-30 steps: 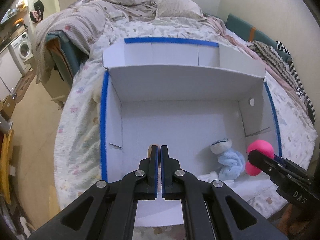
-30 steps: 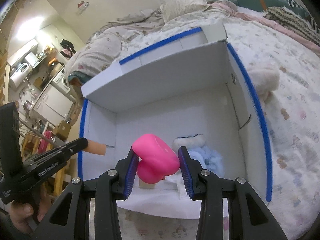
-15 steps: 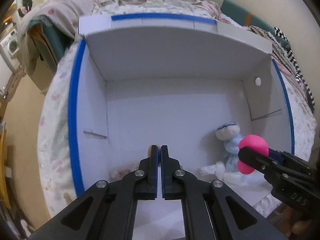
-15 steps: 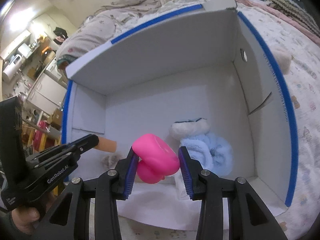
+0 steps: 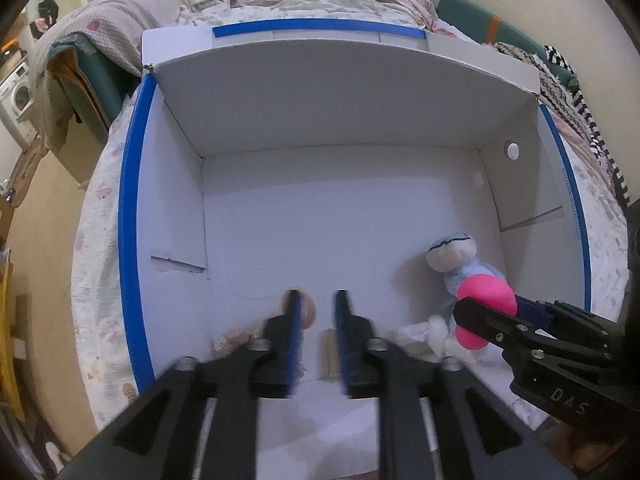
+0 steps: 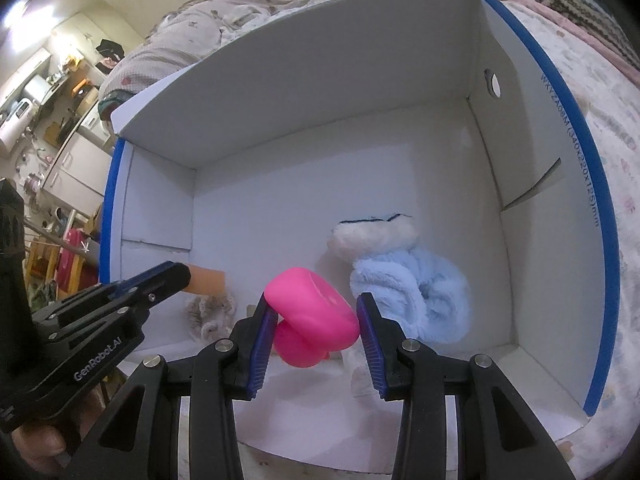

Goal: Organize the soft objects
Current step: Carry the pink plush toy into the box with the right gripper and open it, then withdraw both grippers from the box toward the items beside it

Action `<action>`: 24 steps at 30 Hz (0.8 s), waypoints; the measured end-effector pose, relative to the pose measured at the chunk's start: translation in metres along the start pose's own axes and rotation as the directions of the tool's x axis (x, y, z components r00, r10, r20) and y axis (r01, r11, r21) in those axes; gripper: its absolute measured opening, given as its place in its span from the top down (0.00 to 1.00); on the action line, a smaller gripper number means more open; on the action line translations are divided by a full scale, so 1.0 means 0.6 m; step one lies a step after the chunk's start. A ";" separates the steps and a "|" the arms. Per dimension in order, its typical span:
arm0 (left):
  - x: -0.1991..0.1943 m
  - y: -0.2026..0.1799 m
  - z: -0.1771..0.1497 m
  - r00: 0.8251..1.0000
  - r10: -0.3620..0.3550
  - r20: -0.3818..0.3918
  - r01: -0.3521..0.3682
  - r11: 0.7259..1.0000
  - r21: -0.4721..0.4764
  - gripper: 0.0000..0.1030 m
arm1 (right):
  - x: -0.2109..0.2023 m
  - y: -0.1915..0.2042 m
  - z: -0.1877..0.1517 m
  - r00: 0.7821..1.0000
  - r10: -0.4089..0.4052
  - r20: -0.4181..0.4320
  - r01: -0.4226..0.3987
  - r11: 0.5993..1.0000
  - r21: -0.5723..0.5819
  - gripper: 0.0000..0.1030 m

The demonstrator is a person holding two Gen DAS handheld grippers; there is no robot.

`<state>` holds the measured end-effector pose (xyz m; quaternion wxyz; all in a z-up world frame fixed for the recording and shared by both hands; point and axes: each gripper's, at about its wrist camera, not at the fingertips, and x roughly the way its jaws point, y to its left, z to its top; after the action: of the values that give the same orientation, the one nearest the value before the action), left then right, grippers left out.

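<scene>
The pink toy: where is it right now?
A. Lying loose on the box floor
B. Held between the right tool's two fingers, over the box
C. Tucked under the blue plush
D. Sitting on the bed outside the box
B. The pink toy sits pinched between the right tool's fingers over the white box, beside the blue plush.

"GenRobot.AI" on the left tongs (image 6: pixel 160 280); "DAS" on the right tongs (image 5: pixel 486 312).
</scene>
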<state>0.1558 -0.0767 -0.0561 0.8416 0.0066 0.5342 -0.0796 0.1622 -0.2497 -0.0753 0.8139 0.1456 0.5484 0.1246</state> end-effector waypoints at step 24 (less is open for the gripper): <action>-0.029 0.008 0.001 0.999 0.028 0.046 -0.027 0.999 -0.027 0.44 | 0.003 -0.009 0.005 1.000 0.011 -0.002 -0.011 0.998 0.059 0.27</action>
<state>0.1498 -0.0696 -0.0404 0.8548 0.0008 0.5153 -0.0609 0.1659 -0.2545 -0.0776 0.8081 0.1722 0.5519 0.1131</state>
